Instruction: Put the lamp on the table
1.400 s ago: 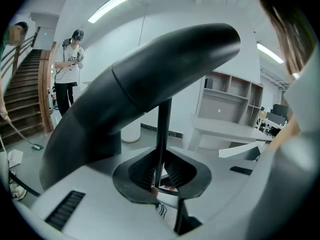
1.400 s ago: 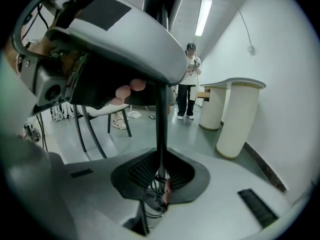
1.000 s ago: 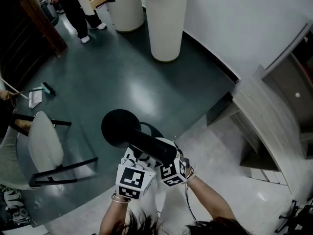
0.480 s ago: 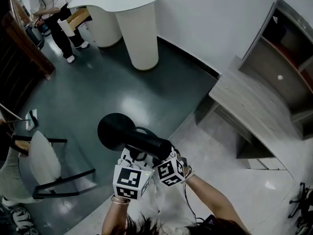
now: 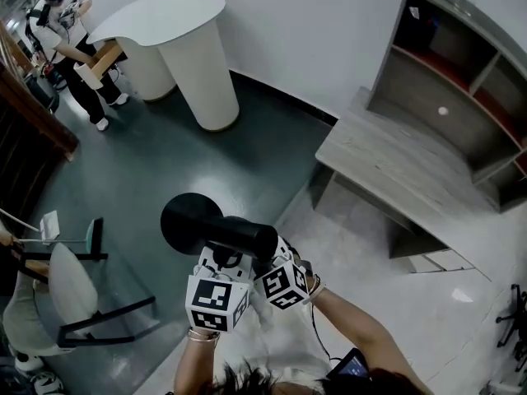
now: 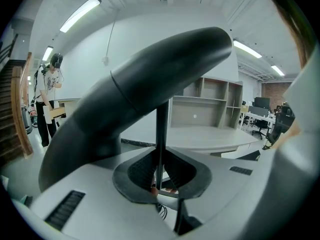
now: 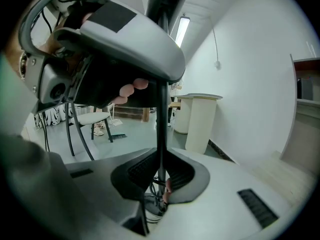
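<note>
I carry a black lamp above the floor with both grippers. In the head view its round base (image 5: 189, 220) and dark tube-shaped head (image 5: 243, 237) sit just ahead of the marker cubes. My left gripper (image 5: 221, 263) and right gripper (image 5: 278, 262) are side by side under it. In the left gripper view the thin black stem (image 6: 161, 134) runs between the jaws of the left gripper (image 6: 160, 178), with the lamp head (image 6: 140, 96) above. In the right gripper view the stem (image 7: 161, 129) is clamped in the right gripper (image 7: 161, 179). A grey wooden table (image 5: 395, 167) stands ahead to the right.
A grey shelf unit (image 5: 461, 72) rises behind the table. A white pedestal counter (image 5: 177, 23) stands far left, with a person (image 5: 66, 31) beside it. A chair (image 5: 70, 290) and a broom (image 5: 58, 235) are on the dark floor at left. Office chairs (image 6: 262, 121) show far right.
The view has swung right: the grey table and shelf have come further into view and the white counter has slid left. Both grippers hold the lamp as before.
</note>
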Tool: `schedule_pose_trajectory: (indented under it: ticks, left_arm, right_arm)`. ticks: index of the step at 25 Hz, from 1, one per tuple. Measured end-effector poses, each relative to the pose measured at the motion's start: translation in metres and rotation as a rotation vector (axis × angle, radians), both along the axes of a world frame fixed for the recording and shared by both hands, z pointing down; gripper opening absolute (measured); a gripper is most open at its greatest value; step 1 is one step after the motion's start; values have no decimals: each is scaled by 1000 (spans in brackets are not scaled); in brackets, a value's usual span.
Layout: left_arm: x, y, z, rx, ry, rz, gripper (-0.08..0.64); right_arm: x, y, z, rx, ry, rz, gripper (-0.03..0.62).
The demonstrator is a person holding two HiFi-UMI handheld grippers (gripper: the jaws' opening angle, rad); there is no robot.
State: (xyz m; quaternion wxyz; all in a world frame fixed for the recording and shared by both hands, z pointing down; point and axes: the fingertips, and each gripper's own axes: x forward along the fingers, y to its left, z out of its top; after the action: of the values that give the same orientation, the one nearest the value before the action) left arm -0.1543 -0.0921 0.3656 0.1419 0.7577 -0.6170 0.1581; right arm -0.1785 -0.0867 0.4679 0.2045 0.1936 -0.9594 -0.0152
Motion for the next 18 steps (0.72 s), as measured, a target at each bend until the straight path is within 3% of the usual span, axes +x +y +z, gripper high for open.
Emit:
schedule_pose_trajectory:
  ticks: [18]
  left_arm:
    - [89,-42,-18,23,-27,104,55]
  right_arm:
    - [86,-45,-17,10,-24,105,58]
